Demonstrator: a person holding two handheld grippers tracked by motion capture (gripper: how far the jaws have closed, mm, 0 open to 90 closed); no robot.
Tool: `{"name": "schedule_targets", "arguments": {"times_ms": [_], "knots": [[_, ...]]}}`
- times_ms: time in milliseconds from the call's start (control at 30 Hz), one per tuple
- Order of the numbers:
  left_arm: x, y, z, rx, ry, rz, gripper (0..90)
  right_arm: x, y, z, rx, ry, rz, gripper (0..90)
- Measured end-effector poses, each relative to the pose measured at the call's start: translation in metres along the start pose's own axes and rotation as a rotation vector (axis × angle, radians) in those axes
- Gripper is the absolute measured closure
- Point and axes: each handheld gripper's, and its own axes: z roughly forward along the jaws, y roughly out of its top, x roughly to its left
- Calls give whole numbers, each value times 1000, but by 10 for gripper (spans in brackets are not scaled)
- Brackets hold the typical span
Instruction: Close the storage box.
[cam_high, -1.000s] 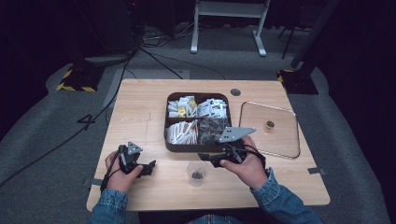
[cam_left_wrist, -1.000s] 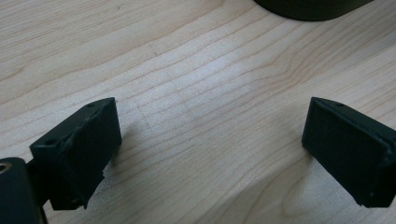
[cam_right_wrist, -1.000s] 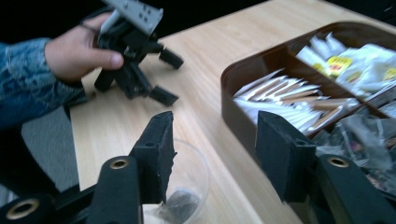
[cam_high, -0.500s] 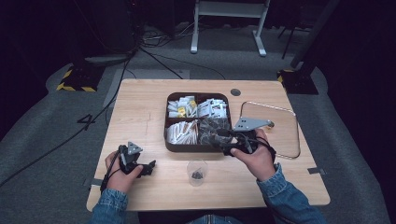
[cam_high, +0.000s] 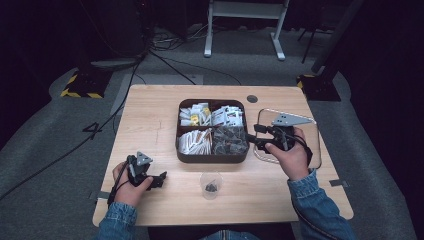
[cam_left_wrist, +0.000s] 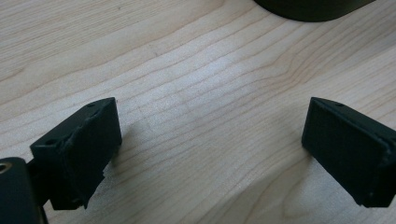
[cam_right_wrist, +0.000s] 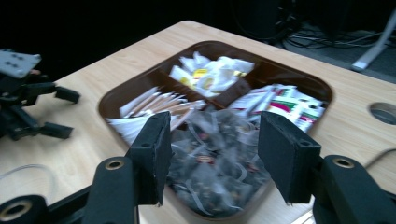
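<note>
Straight ahead of my right gripper (cam_right_wrist: 212, 154) lies the dark tray compartment of clear tea sachets (cam_right_wrist: 219, 168), the jaws parted, empty, just widening. Farther off, my left gripper (cam_left_wrist: 210, 154) rests agape over bare wooden table (cam_left_wrist: 196, 79).

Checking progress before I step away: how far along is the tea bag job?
Done: one dark bag sits in the clear cup. In hand: the right gripper, jaws just opening with nothing between them, points at the dark tea bags in the brown tray; no bag is gripped yet. The left gripper rests open on the table. Left: gripping another bag and carrying it over, probably.
</note>
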Motion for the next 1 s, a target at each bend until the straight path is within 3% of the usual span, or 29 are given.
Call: {"name": "schedule_targets", "arguments": {"times_ms": [367, 667, 1000], "knots": [[0, 0, 0, 3, 1, -1, 50, -38, -3, -11, 4, -99, 46, 431], [1, 1, 1, 6, 2, 6, 41, -73, -18, -15, 43, -204, 100, 413], [0, 2, 2, 5, 0, -1, 38, -107, -37, -16, 91, -300, 128, 407]]}}
